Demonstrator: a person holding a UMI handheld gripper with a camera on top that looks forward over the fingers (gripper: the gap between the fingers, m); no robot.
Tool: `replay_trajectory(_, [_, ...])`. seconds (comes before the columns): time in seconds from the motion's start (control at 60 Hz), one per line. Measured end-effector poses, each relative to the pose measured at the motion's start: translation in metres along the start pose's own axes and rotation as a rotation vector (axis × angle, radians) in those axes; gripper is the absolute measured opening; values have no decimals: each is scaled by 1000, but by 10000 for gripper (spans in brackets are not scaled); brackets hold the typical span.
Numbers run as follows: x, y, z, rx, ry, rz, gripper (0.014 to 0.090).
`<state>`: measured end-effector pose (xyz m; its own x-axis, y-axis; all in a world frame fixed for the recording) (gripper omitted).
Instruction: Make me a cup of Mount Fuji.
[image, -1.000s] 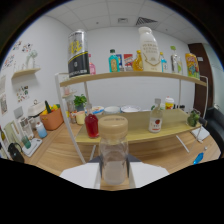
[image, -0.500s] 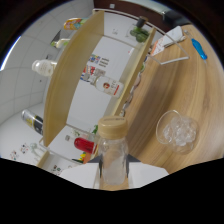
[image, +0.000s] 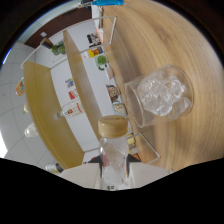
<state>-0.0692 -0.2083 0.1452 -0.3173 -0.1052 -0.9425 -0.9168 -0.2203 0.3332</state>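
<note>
My gripper (image: 114, 176) is shut on a clear bottle (image: 114, 159) with a tan lid (image: 112, 126), which sticks out ahead between the white fingers (image: 85, 176). The whole view is rolled over sideways, so the bottle is tipped well off upright. A clear glass full of ice cubes (image: 161, 95) stands on the wooden table (image: 150, 40), just beyond and beside the bottle's lid. The lid is on the bottle, and I see no liquid coming out.
A wooden two-level shelf (image: 80, 85) with small bottles, cartons and a green plant (image: 102, 61) runs behind the glass. A blue object (image: 107, 3) lies on the table's far side. White walls stand behind the shelf.
The view has rolled further over with the bottle held in the fingers. The ice glass has come much closer and now sits next to the bottle's lid.
</note>
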Motion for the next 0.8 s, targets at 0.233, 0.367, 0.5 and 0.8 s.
replay_trajectory(0.233, [-4, 3, -9, 32, 84, -292, 375])
replay_trajectory(0.367, [-30, 10, -15, 73, 137, -772, 376])
replay_trajectory(0.5, [-53, 25, -15, 111, 166, -1248, 376])
replay_trajectory(0.8, [43, 14, 10, 6, 407, -1702, 373])
